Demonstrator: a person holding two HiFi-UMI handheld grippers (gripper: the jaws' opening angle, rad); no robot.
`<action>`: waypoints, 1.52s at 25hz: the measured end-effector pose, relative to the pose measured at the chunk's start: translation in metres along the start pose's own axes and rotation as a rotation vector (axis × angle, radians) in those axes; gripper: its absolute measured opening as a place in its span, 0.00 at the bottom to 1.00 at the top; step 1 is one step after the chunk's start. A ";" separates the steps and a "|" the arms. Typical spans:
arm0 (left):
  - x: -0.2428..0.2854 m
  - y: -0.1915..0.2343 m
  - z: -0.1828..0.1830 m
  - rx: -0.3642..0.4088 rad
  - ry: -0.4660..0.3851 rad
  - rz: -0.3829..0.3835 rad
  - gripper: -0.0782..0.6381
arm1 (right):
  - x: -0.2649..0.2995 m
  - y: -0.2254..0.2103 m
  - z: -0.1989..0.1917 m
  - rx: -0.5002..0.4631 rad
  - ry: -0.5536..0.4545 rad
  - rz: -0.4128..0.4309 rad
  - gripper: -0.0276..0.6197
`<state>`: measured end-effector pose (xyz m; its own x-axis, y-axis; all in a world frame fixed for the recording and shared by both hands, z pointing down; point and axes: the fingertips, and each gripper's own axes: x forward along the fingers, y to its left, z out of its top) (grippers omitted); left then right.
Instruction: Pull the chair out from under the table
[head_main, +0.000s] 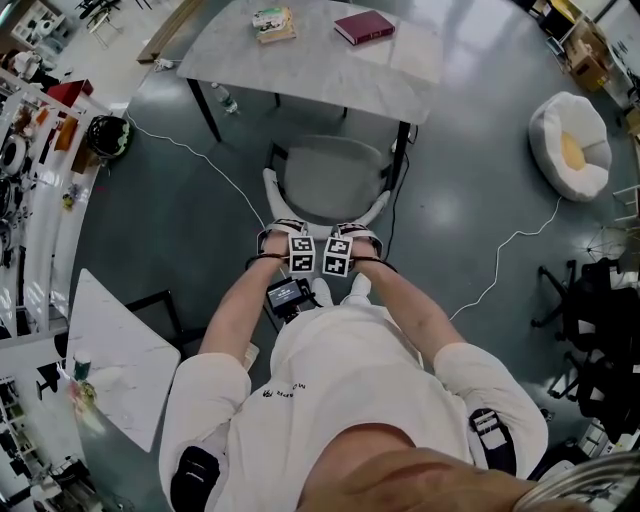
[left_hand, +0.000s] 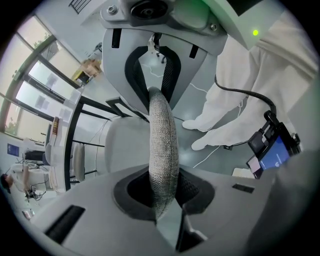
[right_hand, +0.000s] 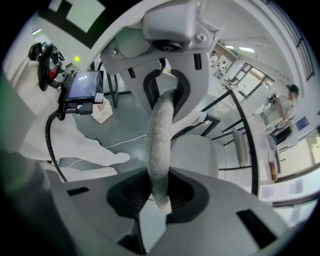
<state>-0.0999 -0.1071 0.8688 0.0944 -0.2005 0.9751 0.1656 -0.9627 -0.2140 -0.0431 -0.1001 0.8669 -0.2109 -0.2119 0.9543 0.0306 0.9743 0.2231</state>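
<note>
In the head view the marker cubes cover both sets of jaws, most of the legs of the chair (head_main: 330, 175) are hidden, and I cannot tell whether the far edge of its seat goes under the near edge of the worktop (head_main: 300, 60). The gripper views show the left hand-held gripper (head_main: 285, 232) pinching the grey fabric backrest rim (left_hand: 162, 140). The right hand-held gripper (head_main: 355, 235) is clamped on the same rim just to its right, with the seat lying beyond both, toward the worktop.
</note>
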 end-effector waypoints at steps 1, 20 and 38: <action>-0.001 -0.003 0.001 -0.001 -0.002 -0.001 0.21 | -0.001 0.003 0.001 0.001 -0.001 0.002 0.17; -0.015 -0.057 0.012 -0.021 -0.033 -0.043 0.21 | -0.013 0.056 0.004 -0.009 -0.004 0.068 0.17; -0.014 -0.065 0.010 -0.073 -0.045 -0.060 0.22 | -0.012 0.066 0.010 -0.031 -0.002 0.118 0.18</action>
<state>-0.1025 -0.0401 0.8682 0.1308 -0.1354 0.9821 0.1000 -0.9838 -0.1490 -0.0478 -0.0321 0.8681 -0.2063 -0.0956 0.9738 0.0856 0.9896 0.1153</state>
